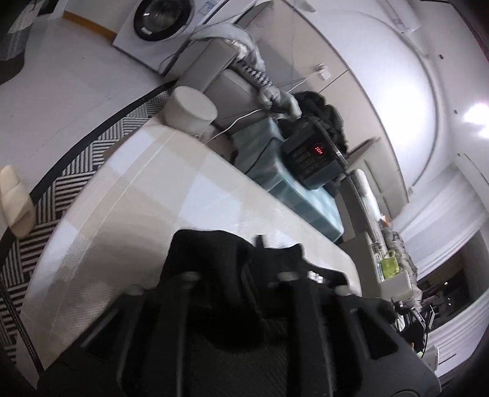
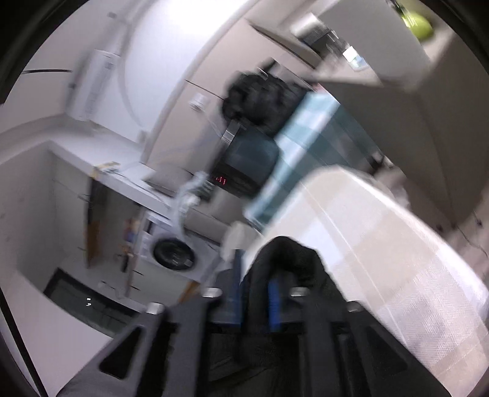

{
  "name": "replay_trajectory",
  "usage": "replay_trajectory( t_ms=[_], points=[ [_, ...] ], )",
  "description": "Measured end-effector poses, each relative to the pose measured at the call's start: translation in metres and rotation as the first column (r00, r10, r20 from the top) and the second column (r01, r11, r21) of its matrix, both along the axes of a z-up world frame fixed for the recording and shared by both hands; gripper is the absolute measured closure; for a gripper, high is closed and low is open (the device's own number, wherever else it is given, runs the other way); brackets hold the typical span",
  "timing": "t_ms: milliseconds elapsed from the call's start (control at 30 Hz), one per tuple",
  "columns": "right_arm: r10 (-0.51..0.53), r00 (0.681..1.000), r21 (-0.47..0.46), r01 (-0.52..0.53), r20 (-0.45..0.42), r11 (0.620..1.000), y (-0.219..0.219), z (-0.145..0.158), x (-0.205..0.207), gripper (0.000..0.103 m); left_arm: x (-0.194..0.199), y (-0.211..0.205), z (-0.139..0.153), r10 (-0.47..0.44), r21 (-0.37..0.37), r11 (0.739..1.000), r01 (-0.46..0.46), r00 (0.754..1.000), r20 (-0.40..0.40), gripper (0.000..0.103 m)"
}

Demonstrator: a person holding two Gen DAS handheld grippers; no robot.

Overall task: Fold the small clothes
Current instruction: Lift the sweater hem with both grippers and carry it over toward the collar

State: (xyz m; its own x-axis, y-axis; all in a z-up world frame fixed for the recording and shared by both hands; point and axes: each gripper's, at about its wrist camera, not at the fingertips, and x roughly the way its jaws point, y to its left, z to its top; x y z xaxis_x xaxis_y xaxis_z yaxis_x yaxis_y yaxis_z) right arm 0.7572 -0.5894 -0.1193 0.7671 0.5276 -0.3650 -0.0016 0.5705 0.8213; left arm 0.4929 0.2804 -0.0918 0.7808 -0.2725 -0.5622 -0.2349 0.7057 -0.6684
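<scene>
A small black garment (image 1: pixel 207 244) hangs over my left gripper (image 1: pixel 241 259) at the near edge of a table with a cream cloth (image 1: pixel 137 183). It hides both fingertips, but the finger arms stand apart. In the blurred right wrist view the same black garment (image 2: pixel 290 253) drapes over my right gripper (image 2: pixel 255 274). Its blue pads (image 2: pixel 237 274) are spread, with loose cloth lying between them and over the right one. The cream table (image 2: pixel 382 229) lies to the right of this gripper.
Beyond the table stand a teal box (image 1: pixel 293 189), a black device with red digits (image 1: pixel 314 152) and a white cylinder (image 1: pixel 189 110). A grey jacket (image 1: pixel 244 45) lies on a sofa. A washing machine (image 1: pixel 162 21) and a striped rug (image 1: pixel 76 171) are at the left.
</scene>
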Motion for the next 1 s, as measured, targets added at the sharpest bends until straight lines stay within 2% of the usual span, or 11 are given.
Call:
replay_trajectory(
  t_ms=[67, 133, 200, 333, 400, 533, 600, 700, 833, 933, 1000],
  points=[
    [0.005, 1.0, 0.044, -0.004, -0.02, 0.999, -0.003, -0.011, 0.002, 0.056, -0.001, 0.003, -0.003, 0.034, -0.011, 0.999, -0.034, 0.999, 0.028, 0.032],
    [0.035, 0.999, 0.061, -0.034, -0.022, 0.998, -0.004, -0.014, 0.003, 0.055, -0.007, 0.01, -0.003, 0.039, -0.047, 0.998, -0.036, 0.997, 0.069, 0.032],
    [0.055, 0.998, 0.037, -0.054, -0.031, 0.998, -0.004, -0.015, -0.001, 0.055, -0.005, 0.017, -0.005, 0.042, -0.061, 0.997, -0.038, 0.997, 0.063, 0.032],
    [0.137, 0.989, 0.011, -0.137, -0.048, 0.991, 0.005, -0.014, -0.009, 0.055, -0.01, 0.016, -0.008, -0.016, -0.062, 0.998, 0.017, 1.0, 0.012, 0.032],
    [0.166, 0.984, -0.01, -0.167, -0.059, 0.986, 0.012, -0.015, -0.012, 0.055, -0.029, 0.012, -0.007, -0.048, -0.043, 0.998, 0.048, 0.999, -0.005, 0.032],
    [0.164, 0.981, -0.083, -0.172, -0.101, 0.982, 0.026, -0.02, -0.002, 0.055, -0.008, -0.007, -0.019, -0.153, -0.028, 0.988, 0.152, 0.987, -0.056, 0.035],
    [0.21, 0.973, -0.044, -0.215, -0.094, 0.976, 0.032, -0.025, 0.008, 0.055, -0.003, -0.019, -0.021, -0.193, -0.038, 0.981, 0.191, 0.98, -0.051, 0.038],
    [0.245, 0.966, 0.024, -0.244, -0.081, 0.969, 0.037, -0.028, 0.026, 0.055, 0.004, -0.031, -0.014, -0.226, -0.039, 0.973, 0.226, 0.974, 0.022, 0.038],
    [0.175, 0.984, 0.089, -0.171, -0.04, 0.981, 0.035, -0.025, 0.043, 0.053, 0.02, -0.027, 0.0, -0.193, -0.058, 0.978, 0.202, 0.973, 0.124, 0.038],
    [0.082, 0.996, 0.075, -0.079, -0.03, 0.994, 0.027, -0.018, 0.05, 0.049, 0.032, -0.008, 0.003, -0.118, -0.088, 0.988, 0.129, 0.986, 0.12, 0.038],
    [0.027, 0.999, 0.045, -0.026, -0.023, 0.999, 0.022, -0.012, 0.05, 0.044, 0.037, 0.004, 0.0, -0.078, -0.088, 0.993, 0.085, 0.994, 0.083, 0.038]
  ],
)
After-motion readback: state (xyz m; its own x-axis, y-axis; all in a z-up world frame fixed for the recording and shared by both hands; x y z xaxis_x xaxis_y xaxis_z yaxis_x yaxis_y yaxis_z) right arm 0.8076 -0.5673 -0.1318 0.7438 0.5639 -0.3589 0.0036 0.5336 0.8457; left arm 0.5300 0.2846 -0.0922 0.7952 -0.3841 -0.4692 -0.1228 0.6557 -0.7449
